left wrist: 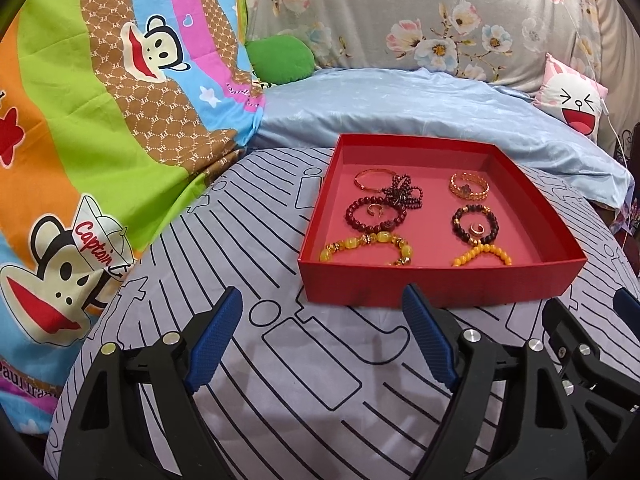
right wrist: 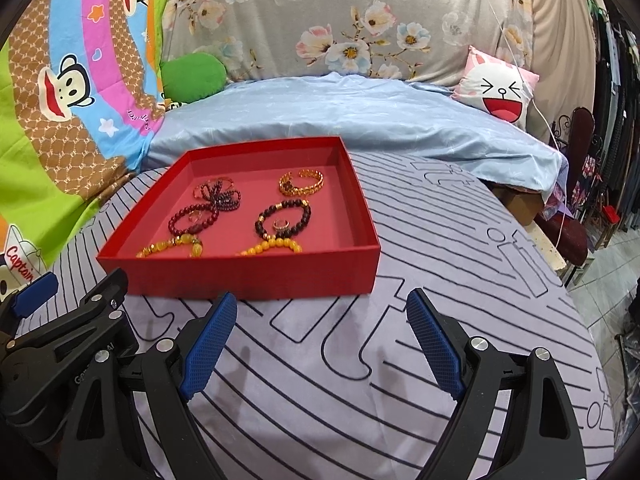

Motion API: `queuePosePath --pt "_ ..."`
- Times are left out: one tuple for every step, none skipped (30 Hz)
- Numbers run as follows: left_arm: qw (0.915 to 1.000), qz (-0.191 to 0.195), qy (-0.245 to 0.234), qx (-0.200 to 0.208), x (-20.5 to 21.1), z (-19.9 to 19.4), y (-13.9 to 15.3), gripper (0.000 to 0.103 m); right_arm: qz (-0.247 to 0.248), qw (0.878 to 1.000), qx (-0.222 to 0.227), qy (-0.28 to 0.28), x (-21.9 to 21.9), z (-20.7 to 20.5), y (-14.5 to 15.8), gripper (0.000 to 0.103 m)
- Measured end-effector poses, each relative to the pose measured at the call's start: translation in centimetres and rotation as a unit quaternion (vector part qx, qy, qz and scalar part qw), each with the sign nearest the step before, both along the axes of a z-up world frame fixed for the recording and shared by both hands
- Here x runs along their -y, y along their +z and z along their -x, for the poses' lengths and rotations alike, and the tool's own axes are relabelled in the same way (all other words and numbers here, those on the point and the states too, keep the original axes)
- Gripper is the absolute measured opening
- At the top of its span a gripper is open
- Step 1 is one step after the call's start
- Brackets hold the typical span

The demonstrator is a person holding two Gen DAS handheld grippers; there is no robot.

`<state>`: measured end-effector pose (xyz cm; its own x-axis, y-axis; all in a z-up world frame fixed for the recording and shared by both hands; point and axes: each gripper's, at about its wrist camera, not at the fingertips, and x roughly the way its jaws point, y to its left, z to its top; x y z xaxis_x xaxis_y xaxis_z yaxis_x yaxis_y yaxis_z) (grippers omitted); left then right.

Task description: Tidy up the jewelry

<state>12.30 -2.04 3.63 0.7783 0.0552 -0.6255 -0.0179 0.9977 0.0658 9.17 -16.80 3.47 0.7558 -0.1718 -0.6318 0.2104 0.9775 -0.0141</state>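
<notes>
A red box (left wrist: 440,284) sits on a lilac sheet with dark line drawings (left wrist: 304,380) spread over the bed, and all the jewelry lies inside it. The left gripper (left wrist: 320,332) hovers just near of the box's near wall, its blue pads spread wide with nothing between them; the box lies ahead and a little to the right of it. The right gripper (right wrist: 320,336) is likewise spread apart and empty, with the box ahead and to its left. Inside the box, a gold bangle (left wrist: 370,178) and a tangle of dark red beads (left wrist: 400,196) lie at the far left, a gold chain bracelet (left wrist: 469,186) at the far right. In the middle row a red bead bracelet (left wrist: 370,216) lies on the left and a dark bead bracelet (left wrist: 476,220) on the right, each ringing a small gold ring. Two yellow bead bracelets (left wrist: 366,250) lie along the near wall. Beyond the box a pale blue quilt (left wrist: 400,112) is bunched up.
</notes>
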Motion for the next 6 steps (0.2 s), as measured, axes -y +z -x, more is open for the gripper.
queuePosePath --pt "1.0000 0.000 0.000 0.000 -0.02 -0.08 0.04 0.078 0.001 1.000 0.000 0.000 -0.02 -0.04 0.04 0.084" --pt "1.0000 -0.001 0.000 -0.001 -0.04 -0.12 0.03 0.078 0.003 1.000 -0.001 0.000 -0.11 -0.12 0.09 0.084" --pt "1.0000 -0.001 0.000 -0.001 -0.06 -0.17 0.05 0.078 0.003 1.000 -0.001 0.000 -0.15 -0.14 0.12 0.084" --pt "1.0000 0.000 0.001 -0.002 -0.07 -0.19 0.05 0.078 0.005 1.000 -0.001 0.000 -0.22 -0.23 0.16 0.084" --pt "1.0000 0.001 0.001 -0.003 -0.12 -0.25 0.07 0.078 0.005 1.000 -0.001 -0.001 -0.22 -0.22 0.19 0.084" --pt "1.0000 0.002 0.000 -0.004 -0.16 -0.28 0.08 0.078 0.004 1.000 -0.001 -0.001 -0.23 -0.21 0.23 0.084"
